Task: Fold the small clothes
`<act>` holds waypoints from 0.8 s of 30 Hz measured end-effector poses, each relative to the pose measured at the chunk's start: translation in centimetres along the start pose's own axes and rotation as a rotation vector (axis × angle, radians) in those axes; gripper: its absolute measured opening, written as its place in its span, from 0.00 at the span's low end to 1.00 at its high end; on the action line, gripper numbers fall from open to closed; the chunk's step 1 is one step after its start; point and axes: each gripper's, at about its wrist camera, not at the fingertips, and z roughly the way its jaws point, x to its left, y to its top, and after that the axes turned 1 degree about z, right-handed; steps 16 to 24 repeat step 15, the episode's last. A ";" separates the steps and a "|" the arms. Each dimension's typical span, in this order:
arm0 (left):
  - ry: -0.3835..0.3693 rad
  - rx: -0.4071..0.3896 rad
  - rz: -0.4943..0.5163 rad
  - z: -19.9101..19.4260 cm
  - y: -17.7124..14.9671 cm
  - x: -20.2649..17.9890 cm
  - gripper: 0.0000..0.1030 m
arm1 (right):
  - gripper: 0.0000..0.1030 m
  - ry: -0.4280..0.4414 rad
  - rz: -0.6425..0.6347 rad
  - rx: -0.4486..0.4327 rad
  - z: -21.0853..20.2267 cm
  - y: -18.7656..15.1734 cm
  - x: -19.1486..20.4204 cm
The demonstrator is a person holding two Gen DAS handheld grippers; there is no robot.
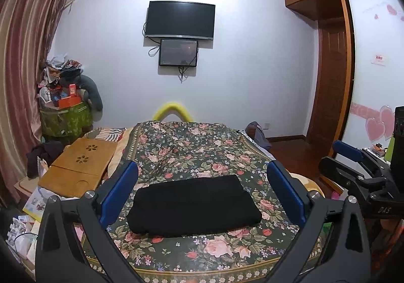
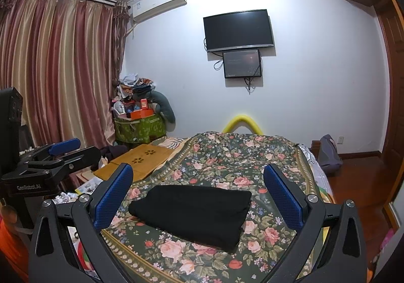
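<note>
The black garment [image 1: 194,206] is lying folded on the bed [image 1: 202,252], at twelve o'clock of both grippers. Left gripper [image 1: 202,194] and right gripper [image 2: 198,197] are hovering wide, holding nothing. It is looking soft and light; its edges are offering the best grip.

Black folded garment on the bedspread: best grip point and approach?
Pinch the black garment at its thick near-right corner, coming in low from the near side with the right gripper. It lies flat in a layered stack on the floral bedspread; both grippers are open and clear.
</note>
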 end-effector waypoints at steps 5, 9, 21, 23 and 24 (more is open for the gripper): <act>-0.009 0.006 0.006 0.1 0.0 -0.2 1.00 | 0.99 -0.003 0.003 0.004 0.1 0.0 0.1; -0.005 0.006 0.013 0.1 0.0 -0.4 1.00 | 0.99 -0.005 0.006 0.006 0.1 -0.2 0.2; -0.003 0.006 0.011 0.3 -0.1 -0.5 1.00 | 0.99 -0.004 0.009 0.011 0.2 -0.4 0.3; -0.003 0.006 0.011 0.3 -0.1 -0.5 1.00 | 0.99 -0.004 0.009 0.011 0.2 -0.4 0.3; -0.003 0.006 0.011 0.3 -0.1 -0.5 1.00 | 0.99 -0.004 0.009 0.011 0.2 -0.4 0.3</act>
